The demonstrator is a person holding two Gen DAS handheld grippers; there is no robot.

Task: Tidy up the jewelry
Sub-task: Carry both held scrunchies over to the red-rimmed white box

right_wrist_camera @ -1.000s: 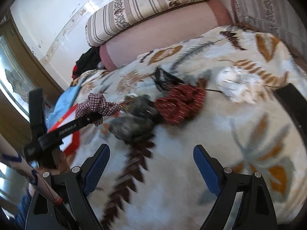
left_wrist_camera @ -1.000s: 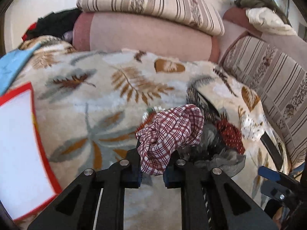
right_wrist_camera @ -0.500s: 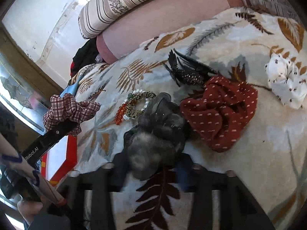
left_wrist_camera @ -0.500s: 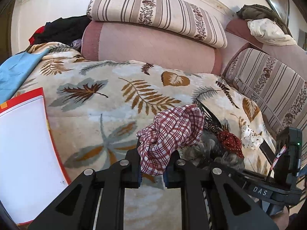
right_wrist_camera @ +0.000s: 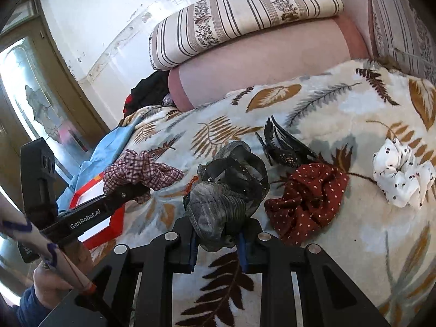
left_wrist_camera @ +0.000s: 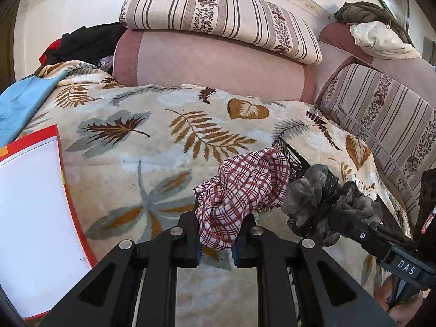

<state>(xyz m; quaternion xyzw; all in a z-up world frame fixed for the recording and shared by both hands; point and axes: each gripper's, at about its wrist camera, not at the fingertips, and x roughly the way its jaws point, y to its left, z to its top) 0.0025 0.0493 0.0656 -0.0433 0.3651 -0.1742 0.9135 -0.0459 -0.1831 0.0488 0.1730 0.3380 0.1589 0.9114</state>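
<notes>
— Leaf-print blanket [right_wrist_camera: 340,259] covers the bed, striped cushions [right_wrist_camera: 245,19] at the far side. What might slip?

— Both loads are soft. The right gripper [right_wrist_camera: 218,241] has just closed, pinching a grey gauzy scrunchie [right_wrist_camera: 226,190] by one fold; the left gripper [left_wrist_camera: 216,241] pinches a plaid scrunchie [left_wrist_camera: 245,190]. Either could slide free, or snag the black hair claw [right_wrist_camera: 283,147].

Both wrist cameras look down, close, sharing the leaf-print blanket [left_wrist_camera: 169,147].
</notes>
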